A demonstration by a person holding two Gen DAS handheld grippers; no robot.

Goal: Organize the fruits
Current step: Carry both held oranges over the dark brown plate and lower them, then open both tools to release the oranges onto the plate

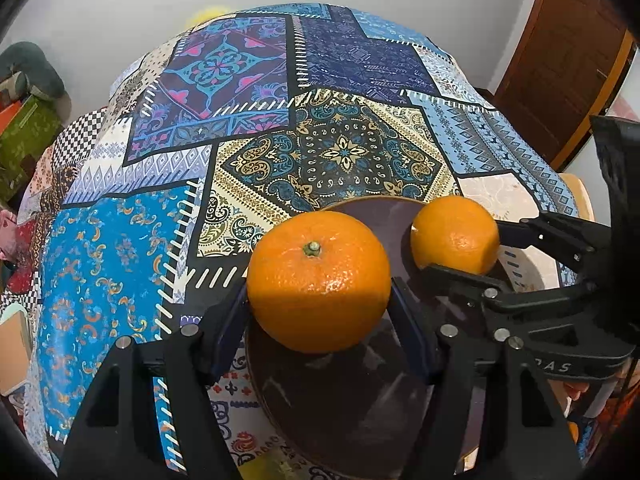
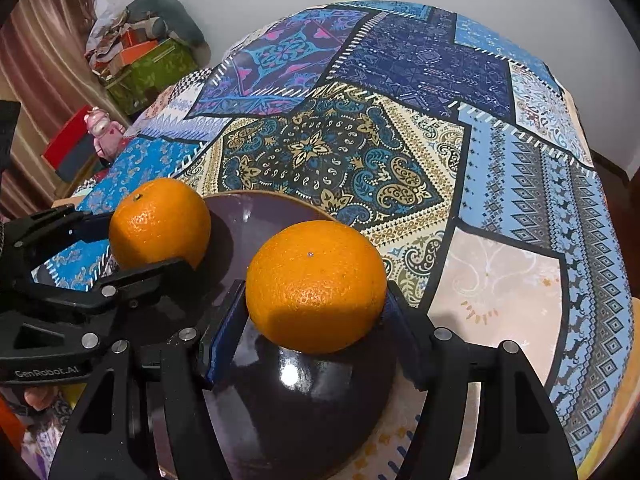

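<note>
My left gripper is shut on an orange with a green stem and holds it over a dark purple bowl. My right gripper is shut on a second orange over the same bowl. Each view shows the other gripper: the right gripper with its orange at right in the left wrist view, the left gripper with its orange at left in the right wrist view.
The bowl stands near the front of a table under a patchwork cloth. Boxes and clutter lie beyond the table's left side. A wooden door is at the far right.
</note>
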